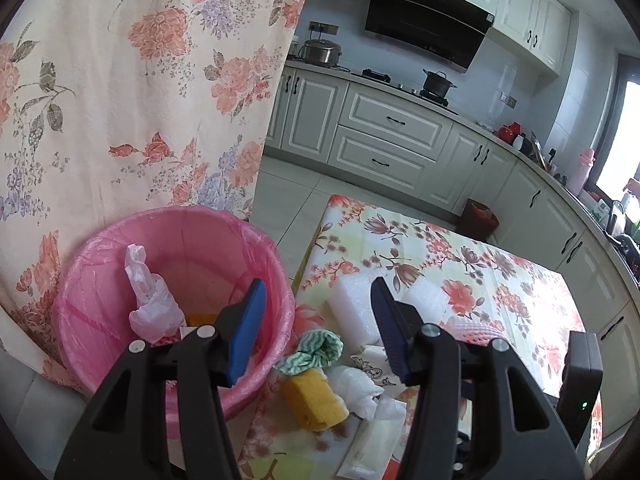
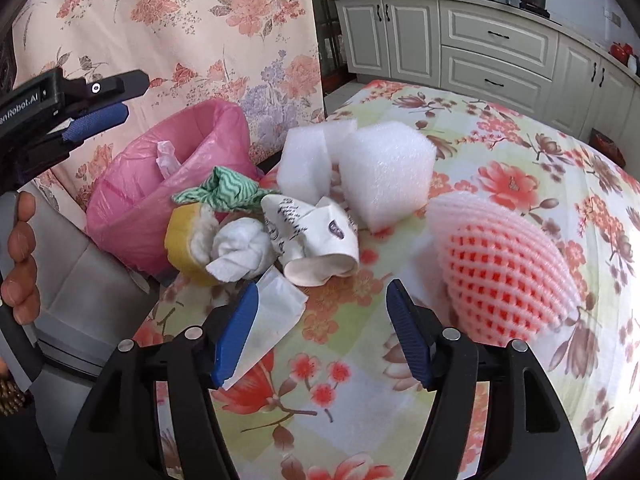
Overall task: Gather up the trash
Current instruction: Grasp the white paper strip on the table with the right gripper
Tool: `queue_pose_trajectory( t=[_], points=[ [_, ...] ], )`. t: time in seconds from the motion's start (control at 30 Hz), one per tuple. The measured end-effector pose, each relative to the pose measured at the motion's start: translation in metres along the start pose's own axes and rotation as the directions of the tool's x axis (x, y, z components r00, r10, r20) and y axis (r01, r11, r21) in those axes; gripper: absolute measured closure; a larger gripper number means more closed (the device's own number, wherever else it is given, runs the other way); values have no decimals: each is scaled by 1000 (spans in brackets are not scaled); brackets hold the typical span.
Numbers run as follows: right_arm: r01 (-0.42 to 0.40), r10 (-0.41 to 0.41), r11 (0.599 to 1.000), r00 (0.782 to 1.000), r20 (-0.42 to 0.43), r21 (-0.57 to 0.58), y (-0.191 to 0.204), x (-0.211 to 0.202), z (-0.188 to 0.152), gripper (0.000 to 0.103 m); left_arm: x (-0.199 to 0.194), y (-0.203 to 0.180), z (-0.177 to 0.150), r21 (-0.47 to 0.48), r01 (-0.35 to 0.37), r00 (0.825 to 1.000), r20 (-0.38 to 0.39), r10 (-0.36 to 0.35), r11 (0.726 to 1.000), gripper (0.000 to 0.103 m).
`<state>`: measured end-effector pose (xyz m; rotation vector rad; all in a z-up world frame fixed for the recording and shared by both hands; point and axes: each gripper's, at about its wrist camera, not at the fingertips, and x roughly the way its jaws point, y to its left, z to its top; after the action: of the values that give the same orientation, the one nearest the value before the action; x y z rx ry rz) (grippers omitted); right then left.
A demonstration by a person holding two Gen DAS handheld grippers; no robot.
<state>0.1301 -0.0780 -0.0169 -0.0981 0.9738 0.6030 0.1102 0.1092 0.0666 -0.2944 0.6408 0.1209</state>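
Note:
A pink-lined bin [image 1: 120,312] stands beside the table's left edge with a crumpled plastic bag [image 1: 150,304] inside. My left gripper [image 1: 318,320] hovers open over the bin's rim and the table corner, with nothing between its pads. On the floral tablecloth [image 2: 500,140] lie a yellow sponge [image 2: 182,240], a green striped cloth [image 2: 226,190], a white tissue wad [image 2: 240,254], a crushed paper cup [image 2: 320,236], white foam blocks [image 2: 384,172] and a pink foam net [image 2: 508,256]. My right gripper [image 2: 322,320] is open just above the cloth. Its left pad rests beside a clear wrapper [image 2: 276,312].
A floral curtain [image 1: 140,100] hangs right behind the bin. Kitchen cabinets [image 1: 384,132] and a stove run along the far wall, with tiled floor between them and the table. A person's hand [image 2: 22,256] shows at the left edge, below my left gripper [image 2: 134,96].

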Motion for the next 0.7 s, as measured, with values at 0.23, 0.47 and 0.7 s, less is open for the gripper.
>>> queue_pose_trajectory(
  t=[0.23, 0.47, 0.7],
  points=[
    [14, -15, 1000, 998, -60, -17, 33, 22, -6, 36, -9, 1, -6, -4, 18, 1000, 5, -18, 1000, 50],
    [59, -69, 995, 990, -122, -80, 46, 47, -19, 38, -13, 2, -8, -3, 33, 999, 9, -33, 999, 49],
    [0, -12, 995, 993, -121, -96, 45, 41, -22, 71, -15, 1, -16, -12, 48, 999, -5, -48, 999, 49]
  ],
)
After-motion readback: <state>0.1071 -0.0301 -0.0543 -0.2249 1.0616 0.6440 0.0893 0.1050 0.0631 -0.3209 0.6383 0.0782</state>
